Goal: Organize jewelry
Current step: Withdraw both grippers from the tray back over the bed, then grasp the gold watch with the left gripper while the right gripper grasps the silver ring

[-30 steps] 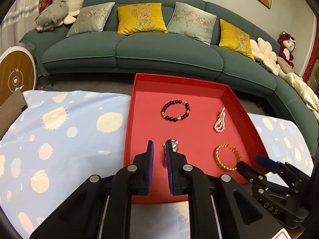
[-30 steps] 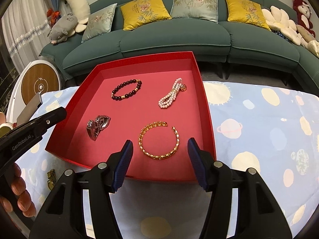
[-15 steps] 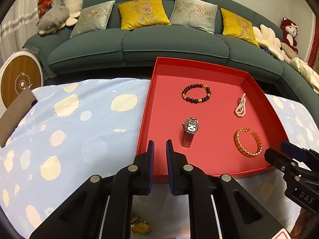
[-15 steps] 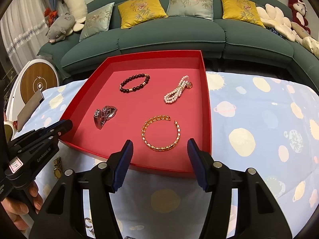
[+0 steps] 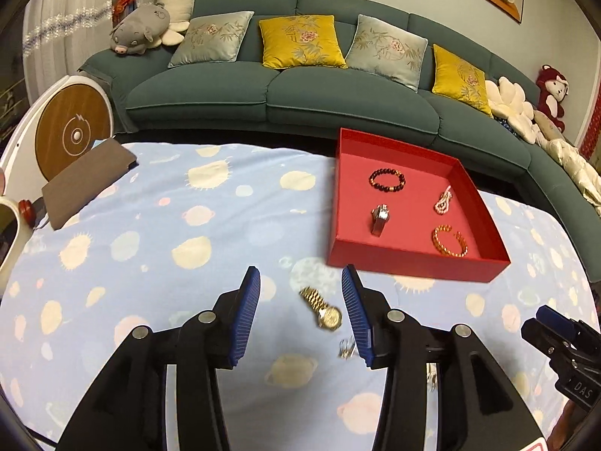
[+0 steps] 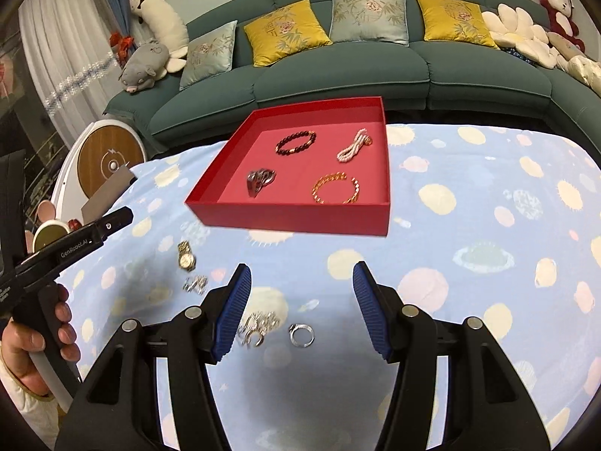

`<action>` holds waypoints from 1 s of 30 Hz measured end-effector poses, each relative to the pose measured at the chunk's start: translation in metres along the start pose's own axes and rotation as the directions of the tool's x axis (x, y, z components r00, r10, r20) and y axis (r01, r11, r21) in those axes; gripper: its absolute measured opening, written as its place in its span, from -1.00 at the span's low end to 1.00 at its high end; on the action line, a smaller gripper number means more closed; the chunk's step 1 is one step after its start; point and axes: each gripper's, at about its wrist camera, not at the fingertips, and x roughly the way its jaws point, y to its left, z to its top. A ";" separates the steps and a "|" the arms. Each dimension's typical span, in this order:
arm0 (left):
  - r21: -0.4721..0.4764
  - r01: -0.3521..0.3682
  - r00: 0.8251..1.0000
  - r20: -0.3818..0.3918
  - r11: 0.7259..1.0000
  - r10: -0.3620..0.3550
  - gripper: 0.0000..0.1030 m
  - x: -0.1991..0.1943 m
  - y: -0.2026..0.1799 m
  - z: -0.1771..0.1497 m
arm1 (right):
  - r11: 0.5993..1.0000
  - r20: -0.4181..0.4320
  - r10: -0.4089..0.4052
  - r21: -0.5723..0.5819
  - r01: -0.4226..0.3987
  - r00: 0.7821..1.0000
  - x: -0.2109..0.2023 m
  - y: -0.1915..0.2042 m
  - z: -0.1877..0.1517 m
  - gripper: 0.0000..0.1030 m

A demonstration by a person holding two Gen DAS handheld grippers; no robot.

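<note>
step: fetch gold watch (image 5: 323,309) | left fingers (image 5: 300,310) just spread, straddling it, nothing gripped | right fingers (image 6: 300,310) apart, empty | tip: lower squarely, clamp the case, carry to tray (image 5: 413,263) at 1 o'clock

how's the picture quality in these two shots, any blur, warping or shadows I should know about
Left wrist view: heavy fisheye bending, sofa curved, dark corners; gold watch between the open left tongs slightly smeared. Right wrist view: same warping; small silver pieces near the right tongs blurred, with a soft shadow on the blue cloth beneath.
</note>
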 end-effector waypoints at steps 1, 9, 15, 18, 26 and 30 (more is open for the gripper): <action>-0.011 0.009 1.000 -0.016 1.000 -0.009 -0.16 -0.003 0.004 -0.007 | 1.000 -0.006 -0.001 -0.022 0.001 1.000 -0.001 0.005 -0.008 0.06; 0.007 0.087 0.987 -0.133 0.996 -0.085 -0.15 0.021 0.000 -0.051 | 0.990 -0.043 -0.019 -0.142 0.013 0.999 0.007 0.029 -0.033 0.05; -0.086 0.101 0.985 -0.130 0.991 -0.111 -0.15 0.051 0.000 -0.042 | 0.997 -0.062 -0.018 -0.081 0.013 0.998 0.016 0.018 -0.030 0.05; -0.078 0.081 0.985 -0.144 0.994 -0.091 -0.13 0.069 -0.009 -0.034 | 0.997 -0.066 -0.021 -0.079 0.016 0.998 0.020 0.016 -0.029 0.05; 0.003 -0.024 0.989 -0.147 1.000 0.024 -0.47 0.091 -0.025 -0.030 | 0.996 -0.115 -0.061 -0.076 0.053 0.991 0.030 0.001 -0.037 0.06; -0.006 0.016 0.986 -0.164 1.000 -0.017 -0.61 0.088 -0.024 -0.030 | 0.993 -0.149 -0.078 -0.095 0.064 0.986 0.036 -0.007 -0.051 0.06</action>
